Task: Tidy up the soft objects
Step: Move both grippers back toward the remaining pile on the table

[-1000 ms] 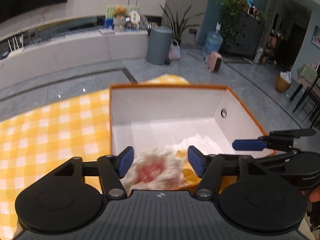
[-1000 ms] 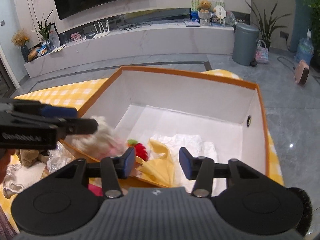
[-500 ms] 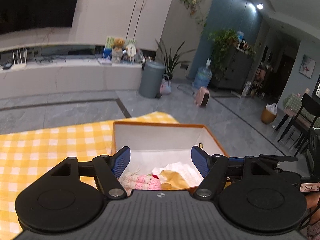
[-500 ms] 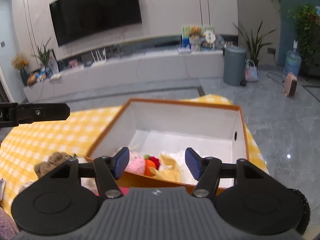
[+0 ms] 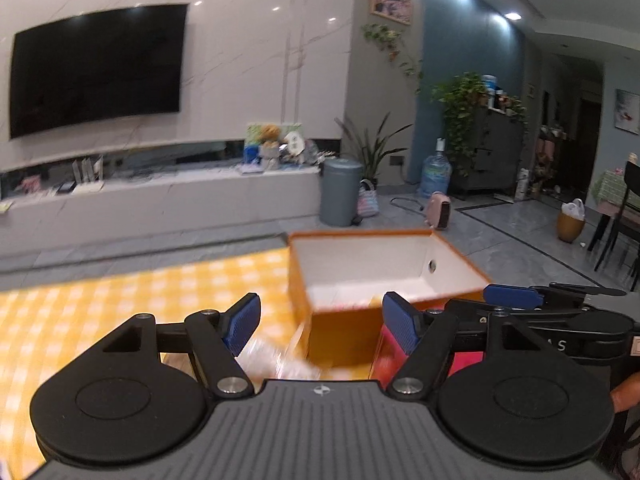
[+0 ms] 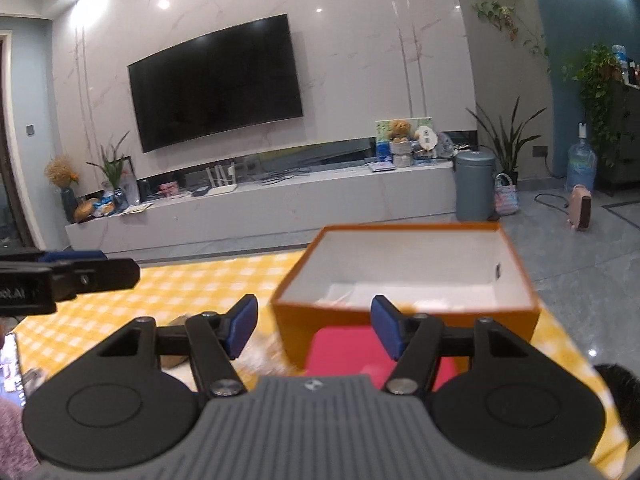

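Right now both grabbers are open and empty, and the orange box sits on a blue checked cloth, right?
Not quite: the cloth is yellow and white checked, not blue; the right wrist view shows it clearly. The rest holds: the left gripper and the right gripper are both open with nothing pinched between the pads, and the orange box sits on that cloth.
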The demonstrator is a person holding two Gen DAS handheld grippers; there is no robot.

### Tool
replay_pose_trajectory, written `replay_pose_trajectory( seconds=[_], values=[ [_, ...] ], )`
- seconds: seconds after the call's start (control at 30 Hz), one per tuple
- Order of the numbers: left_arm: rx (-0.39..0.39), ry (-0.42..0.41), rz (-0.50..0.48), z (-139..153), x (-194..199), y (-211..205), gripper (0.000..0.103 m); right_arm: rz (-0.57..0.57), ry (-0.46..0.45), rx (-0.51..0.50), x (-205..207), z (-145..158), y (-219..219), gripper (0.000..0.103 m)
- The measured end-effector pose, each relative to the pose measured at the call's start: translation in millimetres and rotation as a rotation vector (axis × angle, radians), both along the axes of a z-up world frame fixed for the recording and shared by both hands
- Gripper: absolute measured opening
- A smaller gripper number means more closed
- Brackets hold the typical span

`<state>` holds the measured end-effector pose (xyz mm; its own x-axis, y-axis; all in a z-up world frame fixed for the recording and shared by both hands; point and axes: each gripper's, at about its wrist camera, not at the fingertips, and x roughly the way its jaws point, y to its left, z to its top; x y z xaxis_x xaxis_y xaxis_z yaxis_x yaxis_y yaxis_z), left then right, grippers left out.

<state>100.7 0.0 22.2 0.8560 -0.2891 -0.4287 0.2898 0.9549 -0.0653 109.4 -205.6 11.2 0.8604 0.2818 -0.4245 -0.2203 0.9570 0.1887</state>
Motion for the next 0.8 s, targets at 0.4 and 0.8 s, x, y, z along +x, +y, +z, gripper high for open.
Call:
replay_pose_trajectory(
  seconds=[0.4, 0.8],
  values=[
    [0.047, 0.139, 0.117, -57, -37, 48, 0.082, 0.138, 0.077, -0.101, -50, -49, 66, 0.063],
    [0.248, 0.112, 0.041, -76, -28, 50, 0.082, 0.225, 0.106, -0.239, -37, -66, 102, 0.063]
  ],
)
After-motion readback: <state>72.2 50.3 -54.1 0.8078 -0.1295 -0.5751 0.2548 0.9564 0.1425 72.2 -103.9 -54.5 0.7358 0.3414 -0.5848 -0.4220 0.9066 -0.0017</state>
